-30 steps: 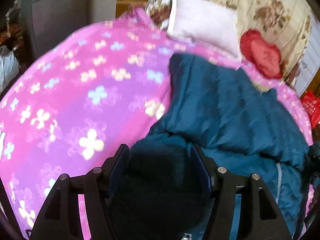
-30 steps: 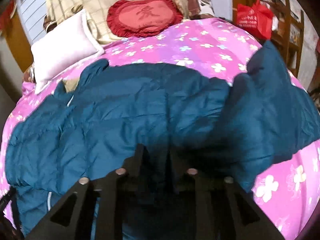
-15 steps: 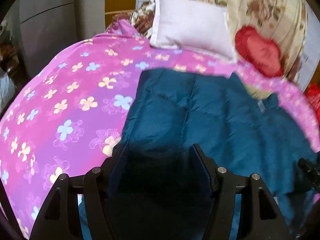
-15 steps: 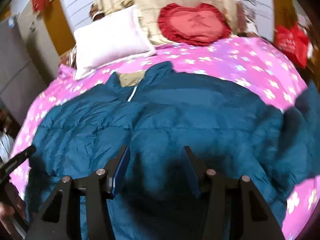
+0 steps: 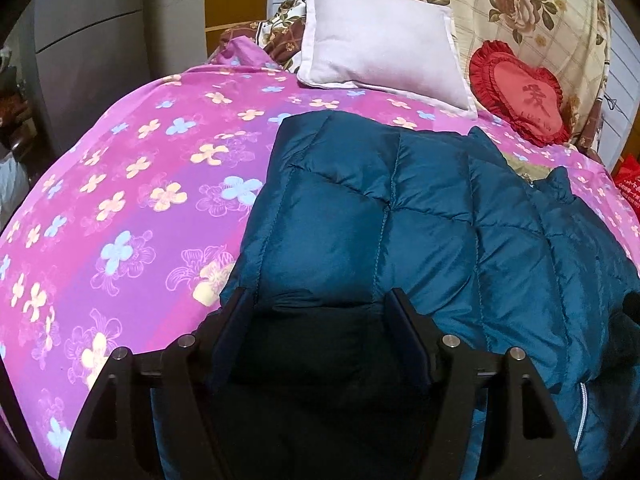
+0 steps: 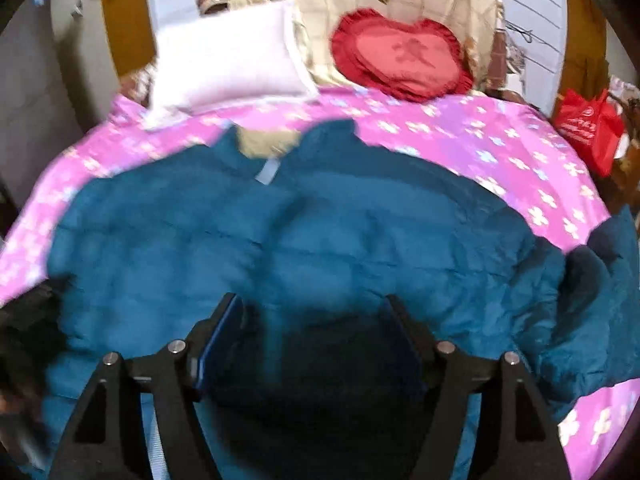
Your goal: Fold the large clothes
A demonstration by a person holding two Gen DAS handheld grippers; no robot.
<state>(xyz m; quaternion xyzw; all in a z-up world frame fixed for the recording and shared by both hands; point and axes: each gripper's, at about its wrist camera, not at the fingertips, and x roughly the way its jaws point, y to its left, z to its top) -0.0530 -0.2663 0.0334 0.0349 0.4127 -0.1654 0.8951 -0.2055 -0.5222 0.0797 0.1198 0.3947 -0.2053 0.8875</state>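
**quiltfan:** Jacket (image 5: 420,216) position check: the teal quilted puffer lies spread flat on the pink flowered bedspread (image 5: 132,208), collar toward the white pillow (image 5: 380,36) and the red heart cushion (image 5: 520,96). The left gripper (image 5: 318,304) hangs over its near edge, jaws spreading, pads not pressing anything, with only dark shaded fabric showing between them.

**foldguy:** And the other one?

**quiltfan:** The right gripper (image 6: 312,308) sits over the middle of the jacket's near edge, jaws widening too, pads apart from the cloth. A sleeve is bunched up off to the right by the bed's edge.

**foldguy:** Anything you can't read?

**quiltfan:** The right view is blurry, so the stitching is mush. The hem under both grippers is lost in shadow. The black blur at the far left of that view I can't make out. There's a red bag (image 6: 588,128) off to the right past the bed.
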